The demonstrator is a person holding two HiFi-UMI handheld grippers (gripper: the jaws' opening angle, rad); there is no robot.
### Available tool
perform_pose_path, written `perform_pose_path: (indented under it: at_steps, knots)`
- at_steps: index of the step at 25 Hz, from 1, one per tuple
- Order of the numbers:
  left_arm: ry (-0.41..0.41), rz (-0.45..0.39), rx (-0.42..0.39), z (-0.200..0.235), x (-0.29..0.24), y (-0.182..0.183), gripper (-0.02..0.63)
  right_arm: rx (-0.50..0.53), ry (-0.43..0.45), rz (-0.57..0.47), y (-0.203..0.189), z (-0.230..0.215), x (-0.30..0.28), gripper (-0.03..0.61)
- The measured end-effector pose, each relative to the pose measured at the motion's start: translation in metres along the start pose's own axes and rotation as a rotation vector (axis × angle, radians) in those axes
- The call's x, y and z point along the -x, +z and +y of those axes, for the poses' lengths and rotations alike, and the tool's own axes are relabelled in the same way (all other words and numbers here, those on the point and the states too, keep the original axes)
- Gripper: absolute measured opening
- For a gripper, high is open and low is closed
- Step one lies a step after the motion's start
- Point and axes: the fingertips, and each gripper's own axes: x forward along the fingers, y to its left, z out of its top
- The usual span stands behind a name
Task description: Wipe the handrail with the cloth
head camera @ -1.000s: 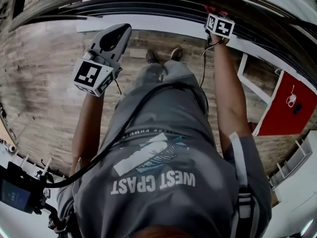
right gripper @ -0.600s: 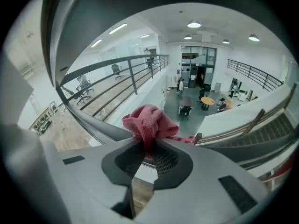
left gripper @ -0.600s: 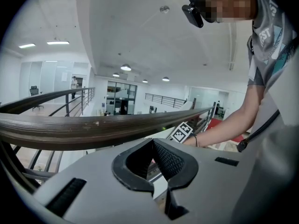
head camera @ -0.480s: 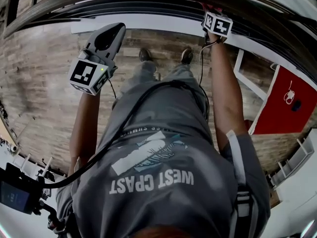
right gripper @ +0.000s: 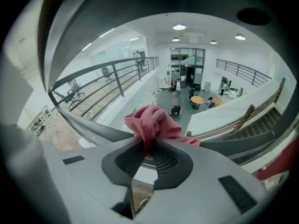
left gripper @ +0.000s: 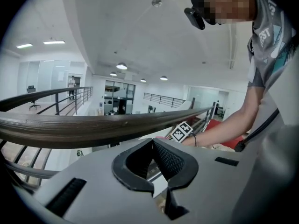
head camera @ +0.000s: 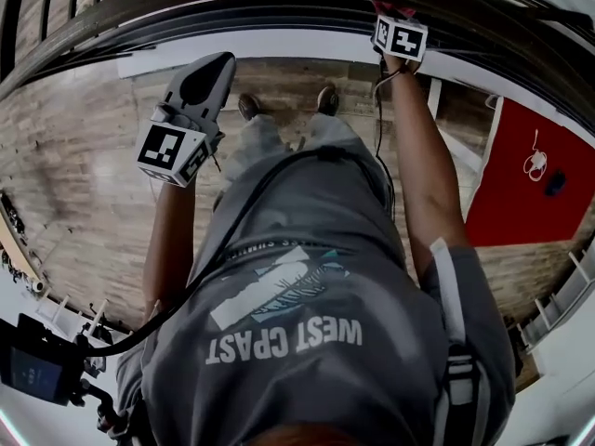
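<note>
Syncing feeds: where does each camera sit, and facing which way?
Head view: on the head, facing steeply down; torso, right arm, left gripper, right gripper show.
Left gripper view: on that gripper, facing across the handrail; its shut jaws, right arm.
Right gripper view: on it, facing over the handrail; jaws pinching the cloth.
Shared: first two show the right gripper.

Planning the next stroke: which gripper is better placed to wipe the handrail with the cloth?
Right. The right gripper is shut on the pink cloth, which lies against the handrail. The left gripper is shut with nothing between its jaws and appears held short of the rail.
</note>
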Motion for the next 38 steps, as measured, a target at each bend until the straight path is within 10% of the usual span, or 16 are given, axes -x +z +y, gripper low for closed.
perform_pose_path:
  at_steps: [9, 13, 20, 30, 38]
  knots:
    - [0.032, 0.025, 0.005, -0.016, 0.003, -0.006, 0.006, 0.1, 0.186, -0.002, 0.011, 0.075, -0.017, 0.043]
    - [0.067, -0.005, 0.022, 0.016, 0.018, -0.009, 0.006, 0.018, 0.12, 0.145, -0.026, 0.043, -0.027, 0.043]
    - [-0.023, -0.022, -0.01, 0.018, 0.017, -0.011, 0.006, -0.005, -0.15, 0.052, -0.032, -0.06, 0.011, 0.041]
    - [-0.058, -0.011, -0.021, -0.028, -0.001, 0.014, 0.006, 0.102, 0.069, 0.003, -0.007, 0.016, 0.018, 0.042]
    - [-0.071, 0.037, -0.052, -0.11, -0.063, 0.014, 0.005, 0.05, 0.001, -0.009, -0.038, -0.121, 0.043, 0.042]
